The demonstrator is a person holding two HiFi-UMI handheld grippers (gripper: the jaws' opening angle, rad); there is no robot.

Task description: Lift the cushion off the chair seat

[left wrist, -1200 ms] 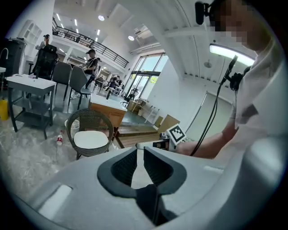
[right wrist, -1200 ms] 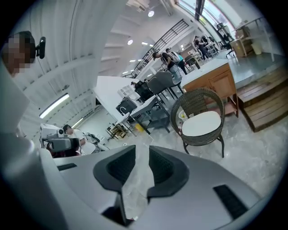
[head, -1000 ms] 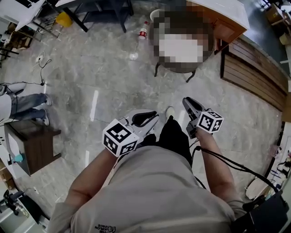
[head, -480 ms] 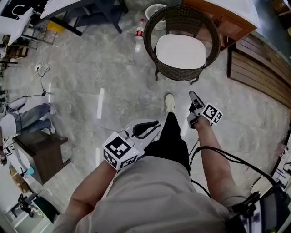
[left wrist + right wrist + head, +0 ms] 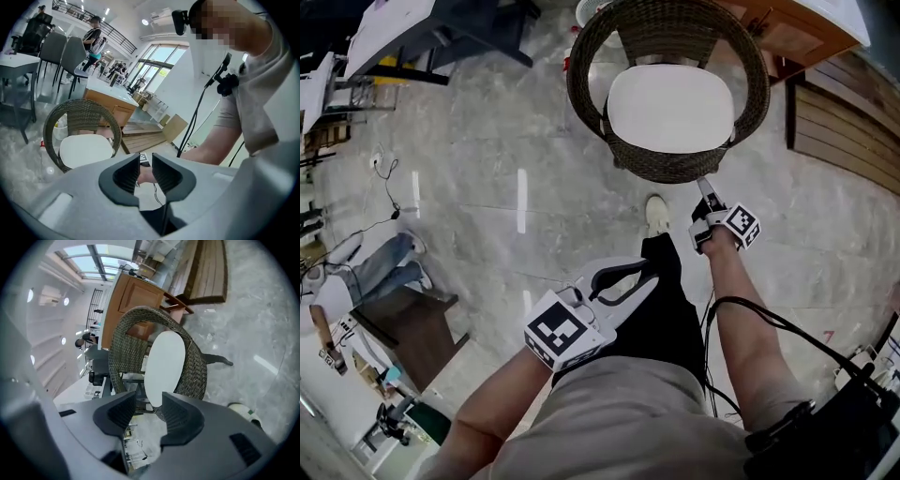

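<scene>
I aim the right gripper (image 5: 705,190) at the chair (image 5: 675,169). Its jaws are opening with nothing between them, presumably to admit the edge of the cushion (image 5: 670,108), which lies on the seat ahead of them. The left gripper (image 5: 623,278) is well short of the chair, jaws narrowly apart and empty.

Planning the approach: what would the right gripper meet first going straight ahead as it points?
Probably the wicker chair's front rim, before the white cushion; depth is unclear. The right gripper's jaws are opening, empty.
</scene>
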